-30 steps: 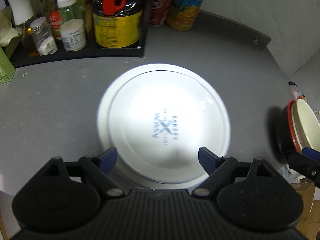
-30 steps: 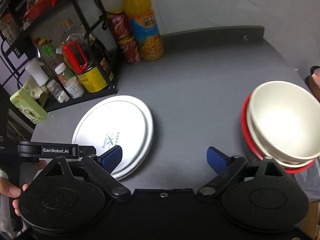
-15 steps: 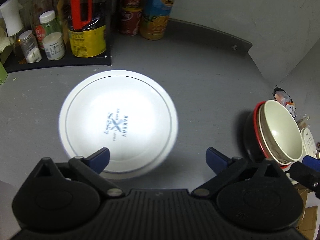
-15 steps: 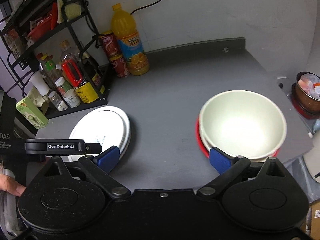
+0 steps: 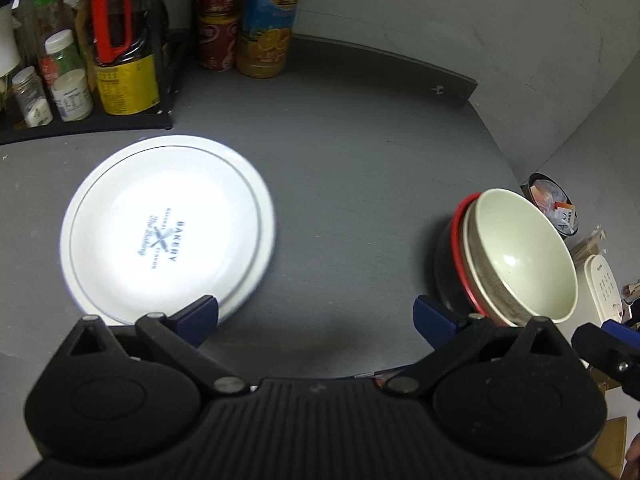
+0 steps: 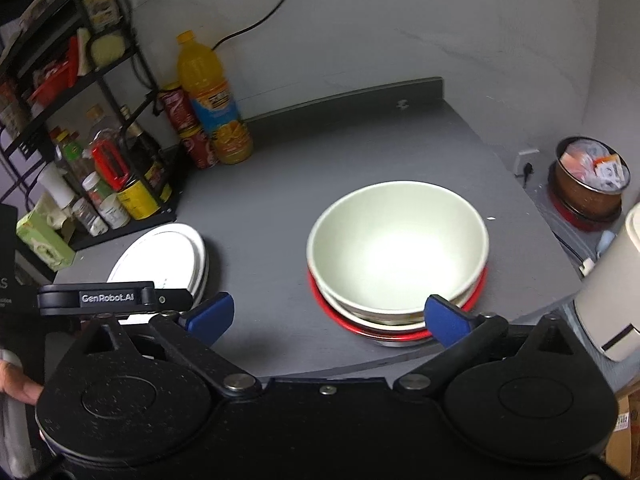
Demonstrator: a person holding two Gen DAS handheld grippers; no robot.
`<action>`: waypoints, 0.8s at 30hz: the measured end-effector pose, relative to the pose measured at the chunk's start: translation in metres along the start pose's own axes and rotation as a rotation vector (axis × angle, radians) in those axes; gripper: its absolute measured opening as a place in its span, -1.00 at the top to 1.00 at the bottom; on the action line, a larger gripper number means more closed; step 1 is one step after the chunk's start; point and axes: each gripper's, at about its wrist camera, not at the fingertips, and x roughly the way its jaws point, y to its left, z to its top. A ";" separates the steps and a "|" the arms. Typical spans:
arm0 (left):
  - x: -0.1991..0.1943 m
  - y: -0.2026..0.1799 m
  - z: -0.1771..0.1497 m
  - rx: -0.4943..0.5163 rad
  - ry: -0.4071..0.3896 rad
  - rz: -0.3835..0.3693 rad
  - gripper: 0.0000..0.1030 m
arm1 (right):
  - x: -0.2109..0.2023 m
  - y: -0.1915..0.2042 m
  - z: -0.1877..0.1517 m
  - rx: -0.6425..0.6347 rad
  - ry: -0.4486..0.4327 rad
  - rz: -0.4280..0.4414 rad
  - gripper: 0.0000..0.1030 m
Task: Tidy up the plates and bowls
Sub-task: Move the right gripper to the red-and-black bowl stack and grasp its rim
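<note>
A stack of white plates printed "BAKERY" lies on the left of the grey table. On the right stands a nest of bowls, cream ones inside a dark bowl with a red rim. My left gripper hovers open over the bare table between them, its left pad just over the plates' near rim. In the right wrist view the bowls sit straight ahead and the plates lie to the left. My right gripper is opening, nothing gripped, its right pad by the bowls' near rim.
A black rack of jars and bottles fills the back left corner. Beside it stand two red cans and an orange juice bottle. Off the right edge are a brown pot of packets and a white appliance.
Both grippers have drawn back and shifted right. The plates slid to the left of the left wrist view, and the bowls came to the middle of the right wrist view. Both jaws spread wider.
</note>
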 end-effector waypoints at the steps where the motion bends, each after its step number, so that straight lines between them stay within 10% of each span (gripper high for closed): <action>1: 0.000 -0.004 0.000 0.002 -0.004 0.000 -0.99 | 0.000 -0.005 -0.001 0.014 0.000 0.000 -1.00; 24: 0.046 -0.084 0.025 0.040 0.046 -0.085 -0.94 | 0.026 -0.096 -0.004 0.327 0.013 0.012 -0.77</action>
